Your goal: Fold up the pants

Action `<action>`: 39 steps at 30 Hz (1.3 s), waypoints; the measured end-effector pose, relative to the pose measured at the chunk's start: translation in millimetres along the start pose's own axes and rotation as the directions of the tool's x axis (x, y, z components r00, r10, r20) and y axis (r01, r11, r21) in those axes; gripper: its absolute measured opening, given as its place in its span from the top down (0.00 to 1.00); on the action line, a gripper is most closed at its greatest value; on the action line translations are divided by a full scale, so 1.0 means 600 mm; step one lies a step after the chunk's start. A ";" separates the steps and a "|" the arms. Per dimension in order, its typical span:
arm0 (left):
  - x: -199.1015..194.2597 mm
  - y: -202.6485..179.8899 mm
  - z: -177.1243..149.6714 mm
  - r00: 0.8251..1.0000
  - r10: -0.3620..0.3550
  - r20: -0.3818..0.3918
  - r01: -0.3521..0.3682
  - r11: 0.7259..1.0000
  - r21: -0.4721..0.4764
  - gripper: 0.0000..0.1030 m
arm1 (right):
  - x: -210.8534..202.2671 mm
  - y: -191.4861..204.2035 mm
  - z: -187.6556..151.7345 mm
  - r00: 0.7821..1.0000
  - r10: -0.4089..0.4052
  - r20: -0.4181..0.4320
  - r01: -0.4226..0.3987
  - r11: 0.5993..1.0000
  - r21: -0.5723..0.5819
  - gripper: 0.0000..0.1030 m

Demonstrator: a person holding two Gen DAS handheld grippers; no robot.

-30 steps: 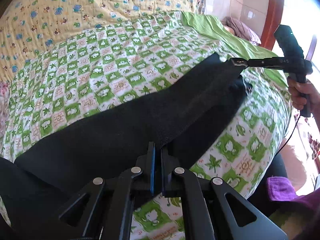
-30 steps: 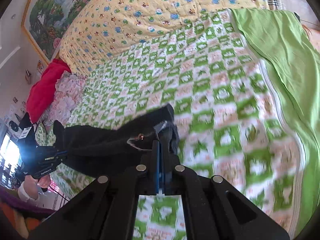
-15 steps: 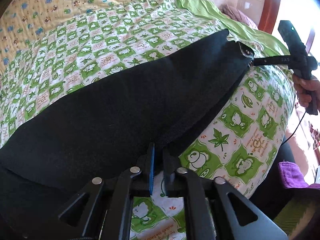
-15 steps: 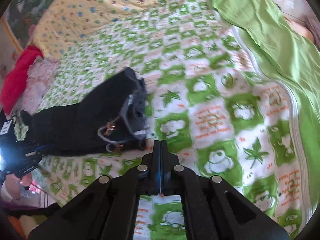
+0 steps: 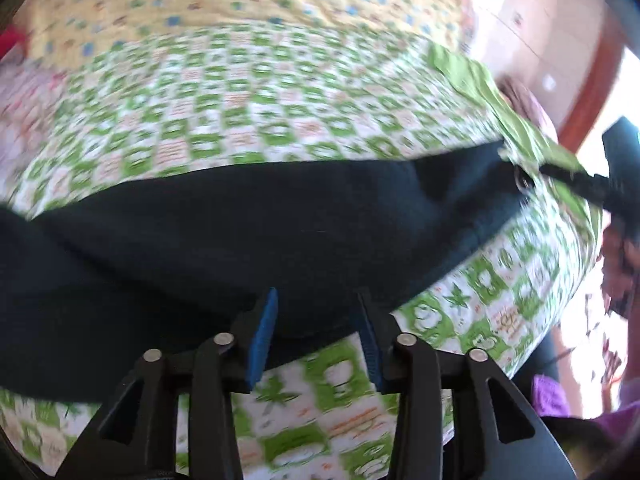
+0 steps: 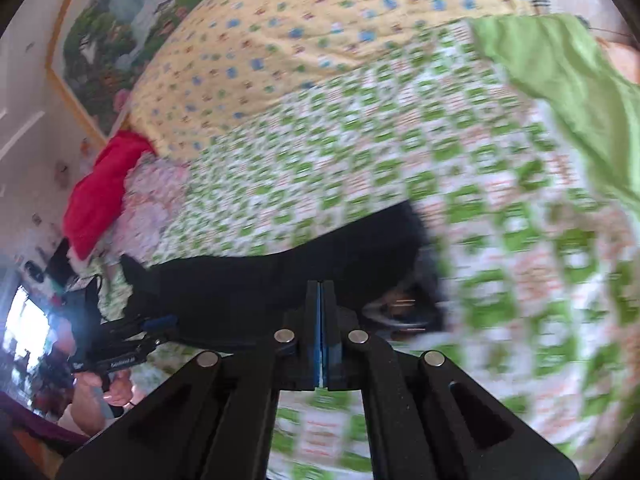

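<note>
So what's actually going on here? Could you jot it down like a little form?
Garment: black pants, stretched out flat
Surface: green checked quilt on a bed
Left gripper: open, at the pants' near edge
Right gripper: shut, by the waist end; hold on the cloth unclear
Nearby: red cloth
Sharpness: both views blurred

Pants (image 5: 280, 216) — matt black cloth, probably knit.

A bed (image 6: 400, 168) fills both views, spread with a green-and-white checked quilt (image 5: 248, 112), a yellow patterned blanket (image 6: 304, 32) and a plain green sheet (image 6: 568, 76). A landscape painting (image 6: 124, 20) hangs on the pale wall. Bright daylight, probably from a window (image 6: 24, 320), washes out the edge.
</note>
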State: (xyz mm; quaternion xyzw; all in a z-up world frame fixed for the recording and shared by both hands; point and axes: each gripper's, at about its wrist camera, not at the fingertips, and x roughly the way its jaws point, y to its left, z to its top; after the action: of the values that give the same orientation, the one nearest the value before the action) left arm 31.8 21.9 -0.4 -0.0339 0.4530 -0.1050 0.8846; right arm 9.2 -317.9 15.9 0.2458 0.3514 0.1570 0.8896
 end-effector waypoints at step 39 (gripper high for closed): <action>-0.035 0.341 0.042 0.933 0.350 -0.081 -0.331 0.750 -0.573 0.76 | 0.295 0.391 -0.097 0.958 0.092 -0.271 -0.209 0.871 -0.444 0.27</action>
State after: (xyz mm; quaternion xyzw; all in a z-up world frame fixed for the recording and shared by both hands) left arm 71.8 225.4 -0.8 -0.2190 0.4477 0.2006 0.8434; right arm 67.7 -23.9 10.5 0.0298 0.3880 0.3349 0.8581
